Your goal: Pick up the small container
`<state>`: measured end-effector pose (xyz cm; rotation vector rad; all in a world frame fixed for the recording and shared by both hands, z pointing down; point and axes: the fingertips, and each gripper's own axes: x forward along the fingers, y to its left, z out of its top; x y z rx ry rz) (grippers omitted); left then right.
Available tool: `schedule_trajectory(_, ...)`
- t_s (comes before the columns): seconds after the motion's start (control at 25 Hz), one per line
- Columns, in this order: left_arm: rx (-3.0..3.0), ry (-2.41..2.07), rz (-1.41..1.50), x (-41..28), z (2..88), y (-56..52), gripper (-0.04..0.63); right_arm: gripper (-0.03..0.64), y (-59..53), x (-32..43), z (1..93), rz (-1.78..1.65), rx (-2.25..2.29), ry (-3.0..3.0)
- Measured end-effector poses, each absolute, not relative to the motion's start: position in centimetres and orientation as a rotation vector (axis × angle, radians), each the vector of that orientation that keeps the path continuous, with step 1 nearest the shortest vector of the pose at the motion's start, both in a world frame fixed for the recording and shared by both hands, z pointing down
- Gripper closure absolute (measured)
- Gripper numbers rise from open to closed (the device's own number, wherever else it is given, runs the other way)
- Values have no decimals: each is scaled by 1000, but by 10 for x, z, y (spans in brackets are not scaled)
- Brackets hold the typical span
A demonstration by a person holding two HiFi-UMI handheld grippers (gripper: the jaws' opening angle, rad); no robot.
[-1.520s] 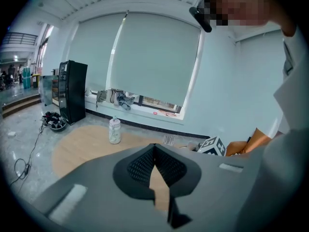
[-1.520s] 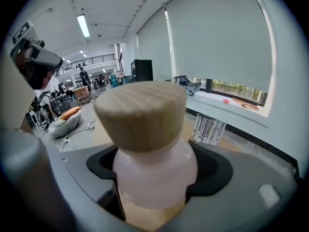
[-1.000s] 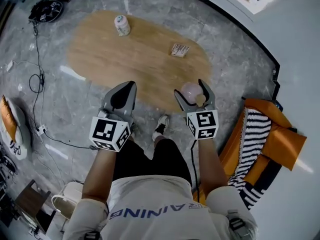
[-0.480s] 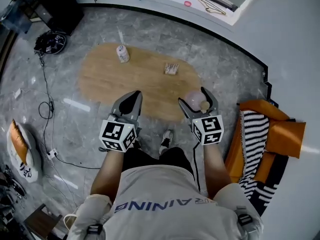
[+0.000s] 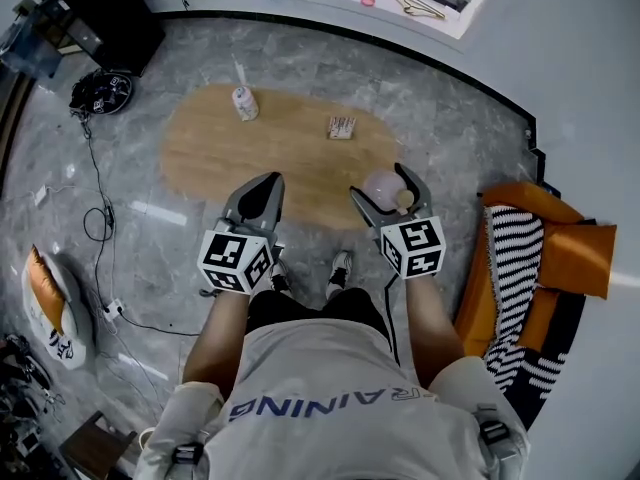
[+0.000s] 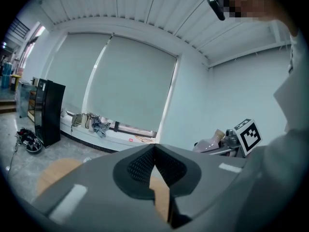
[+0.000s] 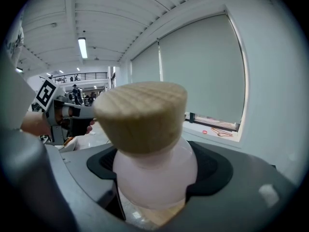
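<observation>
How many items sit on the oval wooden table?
2: a white bottle at the far edge, left of centre; a small packet right of centre. The near edge is partly hidden.

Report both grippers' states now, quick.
Left gripper: closed, holding nothing.
Right gripper: closed on the small pink container.

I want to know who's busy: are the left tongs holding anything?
No, the left tongs are shut together with nothing between them.
</observation>
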<state>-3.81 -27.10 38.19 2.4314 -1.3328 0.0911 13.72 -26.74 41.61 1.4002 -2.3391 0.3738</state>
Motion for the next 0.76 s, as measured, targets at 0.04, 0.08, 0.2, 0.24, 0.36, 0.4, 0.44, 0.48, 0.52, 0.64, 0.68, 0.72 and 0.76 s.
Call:
schedule_trajectory(0.04,2432,-1332,94,-38,382,-270,594,196,-267,137,416,376,1398,-2339)
schedule_trajectory(0.08,2432,-1332,96,-38,383,-270,595,196,-266,137,417,376,1396,-2338)
schedule_trajectory(0.2,2433,-1336,97,-41,382,-270,595,195,-267,136,415,371,1394,-2335)
schedule_trajectory(0.24,2433,-1339,97,-42,381,-270,595,195,-267,135,414,370,1396,-2337)
schedule_trajectory(0.36,2430,-1348,92,-44,379,-270,594,195,-268,136,411,376,1399,-2348)
schedule_trajectory(0.4,2429,-1349,90,-43,379,-269,594,195,-267,136,411,377,1398,-2350)
schedule_trajectory(0.44,2430,-1349,89,-43,379,-269,595,195,-267,136,411,377,1398,-2351)
schedule_trajectory(0.48,2430,-1348,89,-43,379,-269,595,195,-267,135,412,376,1397,-2350)
schedule_trajectory(0.52,2430,-1348,89,-44,380,-268,594,196,-267,134,413,376,1398,-2350)
schedule_trajectory(0.64,2428,-1349,90,-47,381,-268,595,196,-267,131,414,380,1399,-2348)
schedule_trajectory(0.68,2427,-1350,91,-47,381,-268,595,195,-267,130,414,383,1397,-2349)
schedule_trajectory(0.72,2426,-1350,92,-48,382,-268,595,196,-267,130,415,386,1396,-2349)
schedule_trajectory(0.76,2426,-1350,94,-48,382,-267,595,195,-266,130,415,389,1395,-2349)
